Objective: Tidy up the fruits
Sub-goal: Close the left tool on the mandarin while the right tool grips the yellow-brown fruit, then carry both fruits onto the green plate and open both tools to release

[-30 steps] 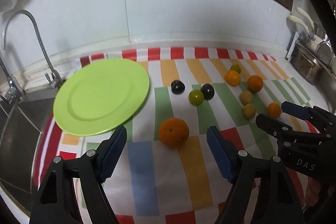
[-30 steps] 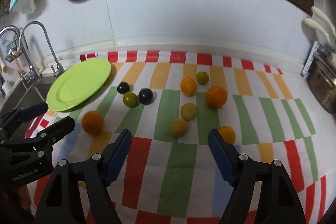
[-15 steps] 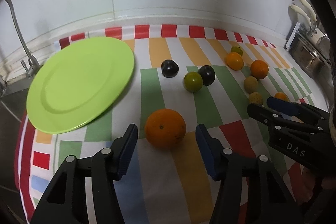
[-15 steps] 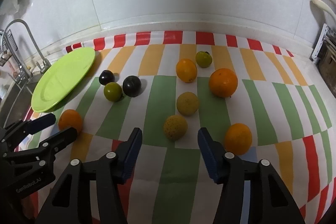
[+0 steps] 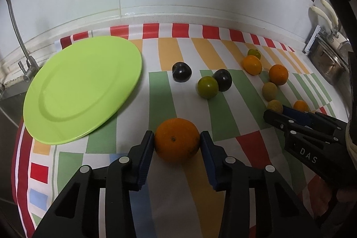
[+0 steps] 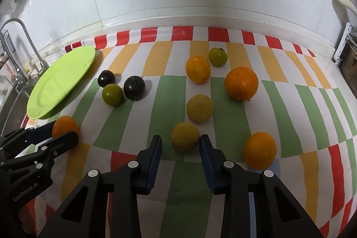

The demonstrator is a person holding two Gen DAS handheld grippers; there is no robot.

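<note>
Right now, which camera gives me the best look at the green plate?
The left wrist view: the green plate sits close and large there, its whole face and rim visible, nothing on it. The right wrist view shows it too, but smaller, off at the left edge and foreshortened.

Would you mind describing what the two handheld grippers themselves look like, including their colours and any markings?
Both grippers are matte black plastic with triangular cut-outs and round silver rivets along the jaws, which carry ribbed blue pads. The left gripper shows white lettering "GenRobot.AI" on its side in the right wrist view; the right gripper reads "DAS" in the left wrist view. No cables or sleeves are visible.
</note>
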